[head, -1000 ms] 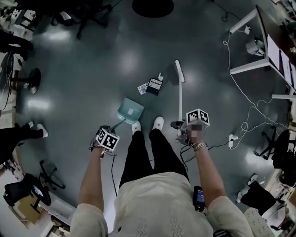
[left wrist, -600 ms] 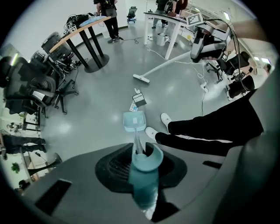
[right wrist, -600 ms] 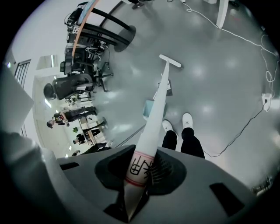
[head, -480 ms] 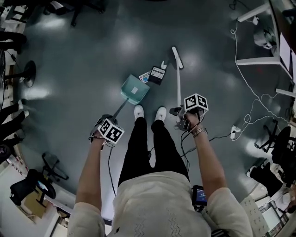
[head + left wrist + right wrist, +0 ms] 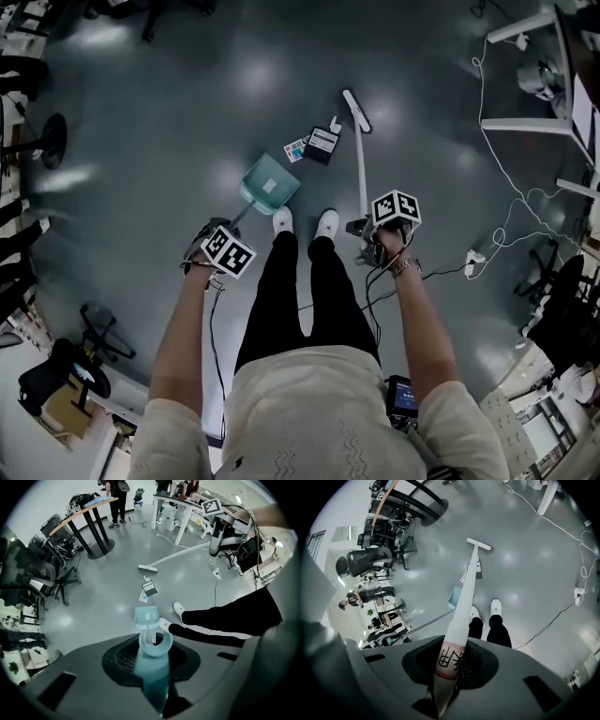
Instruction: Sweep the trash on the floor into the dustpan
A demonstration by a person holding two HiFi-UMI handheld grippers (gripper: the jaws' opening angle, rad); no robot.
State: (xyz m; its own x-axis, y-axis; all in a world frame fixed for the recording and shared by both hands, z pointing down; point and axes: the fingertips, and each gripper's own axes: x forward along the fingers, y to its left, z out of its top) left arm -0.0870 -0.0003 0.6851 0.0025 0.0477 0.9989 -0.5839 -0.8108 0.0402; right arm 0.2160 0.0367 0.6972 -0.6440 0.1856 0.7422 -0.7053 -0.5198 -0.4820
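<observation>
A teal dustpan point(image 5: 269, 185) rests on the grey floor just ahead of the person's left shoe. Its long handle point(image 5: 152, 667) runs back into my left gripper point(image 5: 211, 246), which is shut on it. The trash lies just beyond the pan: a black packet point(image 5: 322, 144), a small printed card point(image 5: 295, 150) and a white scrap point(image 5: 334, 125). My right gripper point(image 5: 367, 234) is shut on the white broom pole point(image 5: 461, 616). The broom head point(image 5: 355, 110) sits on the floor to the right of the trash and a little beyond it.
The person's white shoes point(image 5: 326, 223) stand between dustpan and broom. A white cable with a power strip point(image 5: 473, 255) trails at the right near desk legs point(image 5: 516, 122). Office chairs point(image 5: 28, 581) and standing tables point(image 5: 89, 527) line the left side.
The head view has shifted. The dustpan has come slightly nearer the trash. Both grippers keep their hold on the handle and the pole.
</observation>
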